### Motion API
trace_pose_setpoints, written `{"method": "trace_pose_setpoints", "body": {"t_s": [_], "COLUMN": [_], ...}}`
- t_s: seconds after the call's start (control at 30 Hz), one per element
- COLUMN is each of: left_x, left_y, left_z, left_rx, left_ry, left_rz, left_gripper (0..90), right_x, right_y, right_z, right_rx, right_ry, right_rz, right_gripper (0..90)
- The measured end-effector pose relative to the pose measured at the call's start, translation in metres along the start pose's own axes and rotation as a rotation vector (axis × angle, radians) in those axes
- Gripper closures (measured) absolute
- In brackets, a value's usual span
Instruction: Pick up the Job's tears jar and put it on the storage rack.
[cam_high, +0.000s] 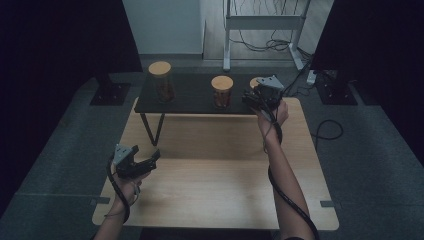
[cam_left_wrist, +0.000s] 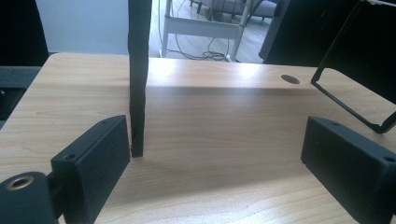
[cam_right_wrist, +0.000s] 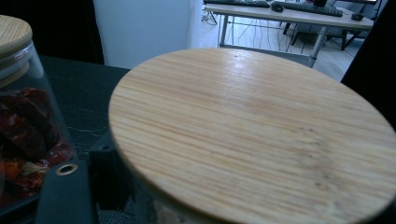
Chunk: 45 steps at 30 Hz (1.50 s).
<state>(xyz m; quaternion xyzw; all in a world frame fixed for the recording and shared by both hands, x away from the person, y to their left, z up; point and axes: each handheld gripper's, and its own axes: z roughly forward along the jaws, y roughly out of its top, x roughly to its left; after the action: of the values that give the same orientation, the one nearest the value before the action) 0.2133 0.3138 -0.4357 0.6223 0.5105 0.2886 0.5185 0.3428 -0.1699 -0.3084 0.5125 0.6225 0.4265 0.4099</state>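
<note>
— Where's the right gripper (cam_high: 257, 98)?
— Upper right of centre in the high view, at the black shelf (cam_high: 192, 100), around the rightmost jar (cam_right_wrist: 252, 140); its wooden lid (cam_right_wrist: 254, 130) sits between the jaws. Probably gripping it, but I cannot tell for sure.
— And the left gripper (cam_high: 150, 159)?
— Lower left, over the wooden table (cam_high: 220, 170), jaws wide apart, empty, beside a shelf leg (cam_left_wrist: 138, 79).
— Other jars?
— The middle jar (cam_high: 222, 92) and the left jar (cam_high: 162, 81) stand on the shelf.

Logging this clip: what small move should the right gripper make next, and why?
Probably close the right gripper on the rightmost jar: its wooden lid sits just above the jaws, one jaw beside the glass. The left gripper is open above the table.
</note>
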Motion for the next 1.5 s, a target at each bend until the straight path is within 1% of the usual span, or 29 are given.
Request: {"method": "trace_pose_setpoints", "body": {"t_s": [0.1, 0.27, 0.4, 0.63, 0.97, 1.3, 1.5], "left_x": [0.0, 0.001, 0.001, -0.001, -0.003, -0.005, -0.006], "left_y": [0.0, 0.0, 0.001, 0.001, 0.001, 0.0, 0.0], "left_z": [0.0, -0.003, -0.005, -0.007, -0.008, -0.009, -0.008], "left_rx": [-0.001, -0.005, -0.012, -0.014, -0.014, -0.016, -0.014], "left_ry": [-0.001, 0.003, 0.003, 0.0, -0.004, -0.007, -0.008], "left_rz": [0.0, -0.002, -0.002, 0.002, 0.006, 0.012, 0.012], "left_gripper": [7.7, 7.7, 7.7, 7.7, 7.7, 7.7, 7.7], "right_x": [0.0, 0.001, 0.005, 0.008, 0.006, 0.007, 0.006], "right_y": [0.001, 0.002, 0.002, 0.0, -0.004, -0.009, -0.012], "right_z": [0.0, -0.001, -0.004, -0.006, -0.015, -0.022, -0.025], "right_rx": [0.003, 0.001, -0.012, -0.016, -0.033, -0.039, -0.041], "right_ry": [0.008, 0.007, -0.004, -0.021, -0.014, 0.004, 0.009], "right_rz": [-0.005, -0.001, 0.005, 0.015, 0.034, 0.028, 0.035], "right_gripper": [17.3, 14.5, 11.7, 7.1, 5.6, 5.4, 5.3]}}
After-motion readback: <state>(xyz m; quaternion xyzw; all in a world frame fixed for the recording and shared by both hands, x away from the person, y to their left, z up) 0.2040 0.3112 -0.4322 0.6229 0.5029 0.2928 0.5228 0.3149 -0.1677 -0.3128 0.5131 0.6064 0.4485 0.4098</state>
